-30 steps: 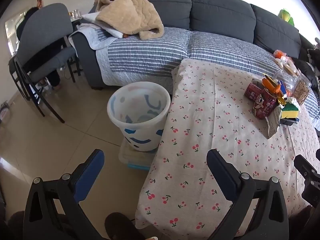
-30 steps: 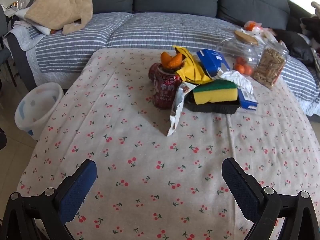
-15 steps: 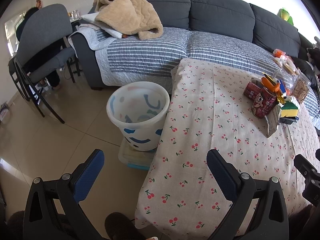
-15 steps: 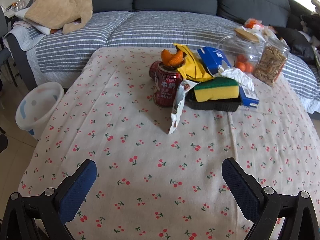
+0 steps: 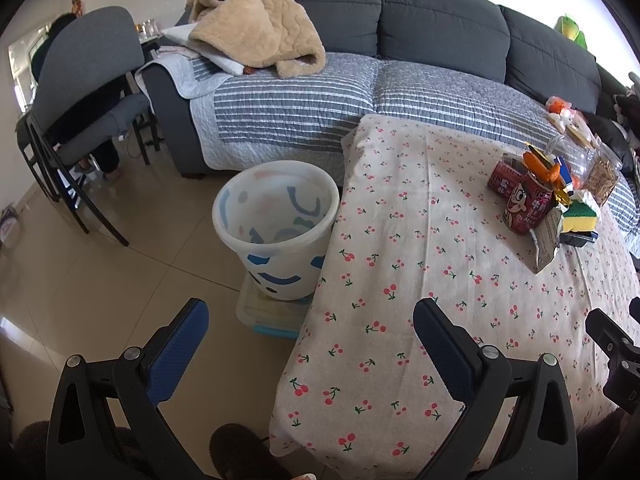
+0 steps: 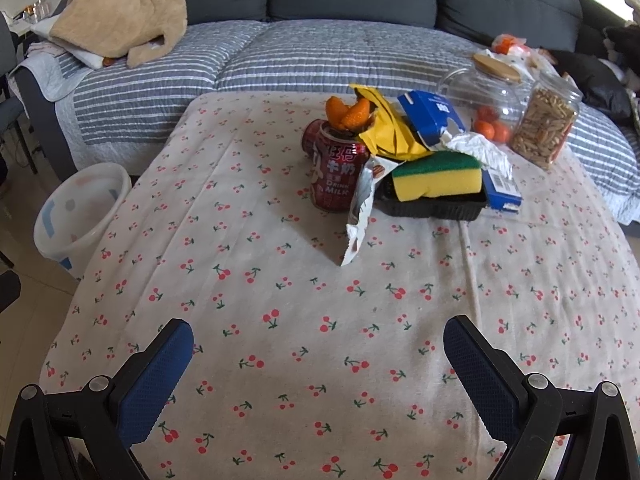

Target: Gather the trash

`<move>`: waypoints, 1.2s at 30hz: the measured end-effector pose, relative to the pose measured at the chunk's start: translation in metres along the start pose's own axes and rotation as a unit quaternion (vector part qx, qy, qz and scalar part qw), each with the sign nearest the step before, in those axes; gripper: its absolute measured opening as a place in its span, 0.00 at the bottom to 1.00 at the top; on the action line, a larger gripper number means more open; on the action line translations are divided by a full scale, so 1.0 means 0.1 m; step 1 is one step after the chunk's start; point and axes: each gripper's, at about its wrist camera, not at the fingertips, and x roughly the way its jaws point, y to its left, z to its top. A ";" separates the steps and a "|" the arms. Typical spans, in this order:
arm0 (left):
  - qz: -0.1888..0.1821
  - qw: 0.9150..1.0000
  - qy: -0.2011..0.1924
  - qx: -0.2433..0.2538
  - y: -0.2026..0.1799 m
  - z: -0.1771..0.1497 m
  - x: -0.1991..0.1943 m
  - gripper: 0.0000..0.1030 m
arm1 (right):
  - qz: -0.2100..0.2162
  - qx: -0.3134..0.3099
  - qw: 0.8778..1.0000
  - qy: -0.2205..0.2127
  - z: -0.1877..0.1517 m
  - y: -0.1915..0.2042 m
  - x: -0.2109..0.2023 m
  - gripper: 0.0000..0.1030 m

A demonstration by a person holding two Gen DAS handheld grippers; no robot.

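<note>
Right gripper (image 6: 318, 354): fingers spread, holding nothing, above the cherry-print tablecloth (image 6: 280, 280); trash pile well ahead, comprising red milk can (image 6: 338, 176) with orange peel (image 6: 348, 114), yellow wrapper (image 6: 390, 130), blue carton (image 6: 434, 120). Left gripper (image 5: 310, 344): fingers spread, holding nothing, straddling the table edge. Left view alone shows inside the white bin (image 5: 276, 224) and the grey chair (image 5: 84, 92).

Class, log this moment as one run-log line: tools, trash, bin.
left tool: open, empty | right tool: open, empty | trash pile: untouched on table | bin: on floor beside table
</note>
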 end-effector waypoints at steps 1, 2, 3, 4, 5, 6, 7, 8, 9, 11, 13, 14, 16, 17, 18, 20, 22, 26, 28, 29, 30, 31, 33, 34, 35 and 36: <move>0.000 1.000 0.000 0.000 0.00 0.00 0.00 1.00 | 0.001 0.000 1.000 0.001 0.00 0.00 0.00 1.00; 0.000 1.000 0.000 0.000 0.00 0.00 0.00 1.00 | 0.001 0.000 1.000 0.001 0.00 0.00 0.01 1.00; 0.000 1.000 0.000 0.000 0.00 0.00 0.00 1.00 | 0.001 0.000 1.000 0.001 0.00 0.01 0.01 1.00; 0.000 1.000 0.000 0.000 0.00 0.00 0.00 1.00 | 0.001 0.000 1.000 0.001 0.00 0.01 0.01 1.00; 0.000 1.000 0.000 0.000 0.00 0.00 0.00 1.00 | 0.001 0.000 1.000 0.001 0.00 0.01 0.01 1.00; 0.000 1.000 0.000 0.000 0.00 -0.01 0.00 1.00 | 0.001 -0.001 1.000 0.002 0.00 0.01 0.01 1.00; 0.000 1.000 0.000 0.000 0.00 -0.01 0.00 1.00 | 0.001 0.000 1.000 0.001 0.00 0.01 0.01 1.00; 0.000 1.000 0.000 0.000 0.00 0.00 0.00 1.00 | 0.001 0.000 1.000 0.001 0.00 0.01 0.01 1.00; 0.000 1.000 0.000 0.001 0.00 0.00 0.00 1.00 | 0.001 0.000 1.000 0.002 0.00 0.01 0.01 1.00; 0.000 1.000 0.001 0.000 0.00 0.00 0.00 1.00 | 0.001 0.000 1.000 0.002 0.00 0.01 0.01 1.00; 0.000 1.000 0.002 0.000 0.01 0.00 0.00 1.00 | 0.001 -0.001 1.000 0.002 0.00 0.01 0.01 1.00; 0.000 1.000 0.003 0.000 0.01 0.00 0.00 1.00 | 0.001 0.000 1.000 0.002 0.00 0.00 0.01 1.00; 0.000 1.000 0.003 0.000 0.02 -0.01 0.00 1.00 | 0.000 0.000 1.000 0.001 0.00 0.00 0.01 1.00; 0.000 1.000 0.003 0.000 0.02 0.00 0.00 1.00 | 0.000 0.000 1.000 0.001 0.00 0.00 0.01 1.00; 0.000 1.000 0.003 0.000 0.02 0.00 0.00 1.00 | 0.000 0.000 1.000 0.001 -0.01 0.00 0.01 1.00; 0.000 1.000 0.004 0.000 0.02 0.00 0.00 1.00 | 0.000 -0.001 1.000 0.001 0.00 0.00 0.01 1.00; 0.000 1.000 0.005 -0.001 0.02 0.00 0.00 1.00 | 0.000 -0.002 1.000 0.001 0.00 0.00 0.01 1.00; 0.000 1.000 0.005 -0.001 0.03 0.01 0.00 1.00 | -0.001 -0.004 1.000 0.001 -0.01 0.00 0.02 1.00; 0.000 1.000 0.005 0.000 0.03 0.01 0.00 1.00 | -0.002 -0.004 1.000 0.001 -0.01 0.00 0.02 1.00; -0.001 1.000 0.005 0.000 0.03 0.01 0.00 1.00 | -0.002 -0.004 1.000 0.002 -0.01 0.00 0.02 1.00; -0.002 1.000 0.006 0.001 0.04 0.01 0.00 1.00 | -0.003 -0.004 1.000 0.002 -0.01 0.00 0.02 1.00; -0.004 1.000 0.007 0.001 0.03 0.01 0.00 1.00 | -0.003 -0.003 1.000 0.002 0.00 0.00 0.02 1.00; -0.007 1.000 0.009 0.001 0.03 0.01 0.01 1.00 | -0.003 -0.003 1.000 0.001 0.00 0.00 0.01 1.00; -0.009 1.000 0.009 0.000 0.04 0.01 0.00 1.00 | -0.004 -0.003 1.000 0.001 0.00 0.00 0.01 1.00; -0.011 1.000 0.009 0.000 0.04 0.01 0.01 1.00 | -0.004 -0.004 1.000 0.001 0.00 0.00 0.01 1.00; -0.013 1.000 0.009 -0.001 0.04 0.01 0.00 1.00 | -0.005 -0.004 1.000 0.001 0.00 0.00 0.01 1.00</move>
